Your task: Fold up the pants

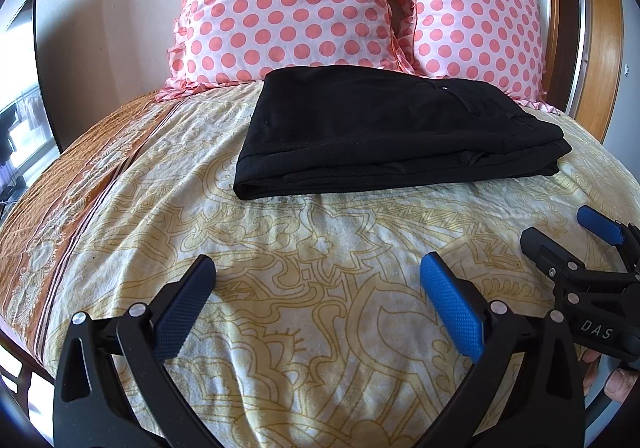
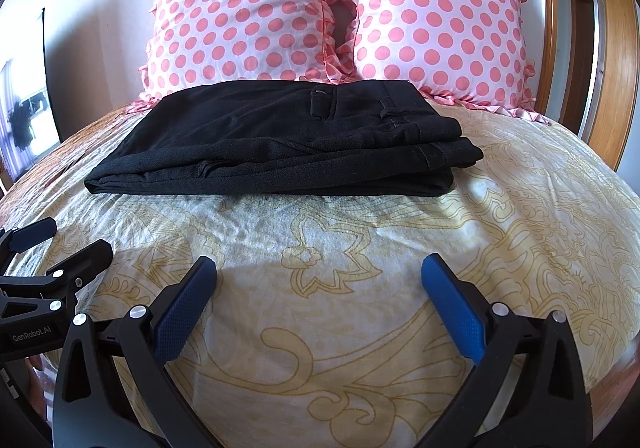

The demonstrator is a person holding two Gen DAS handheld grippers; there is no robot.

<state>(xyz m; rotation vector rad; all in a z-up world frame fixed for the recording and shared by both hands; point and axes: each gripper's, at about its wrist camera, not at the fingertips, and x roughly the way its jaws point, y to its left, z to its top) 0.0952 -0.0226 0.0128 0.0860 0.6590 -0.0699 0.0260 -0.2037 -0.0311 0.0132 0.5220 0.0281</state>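
Folded black pants [image 1: 396, 127] lie mid-frame, far edge touching the pillows [image 1: 288, 3]. Left gripper [image 1: 318, 280] and right gripper [image 2: 319, 280] hover over bare bedsheet [image 2: 360, 288] at the bottom, jaws apart, holding nothing.

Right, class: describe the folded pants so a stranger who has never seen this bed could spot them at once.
Find the bed with the yellow patterned sheet. In front of the two pink polka-dot pillows lies a flat black bundle: the pants. They are the only plain black cloth there, with belt loops on top.

right gripper [image 1: 560, 232] — "DAS", left gripper [image 2: 64, 240] — "GenRobot.AI"
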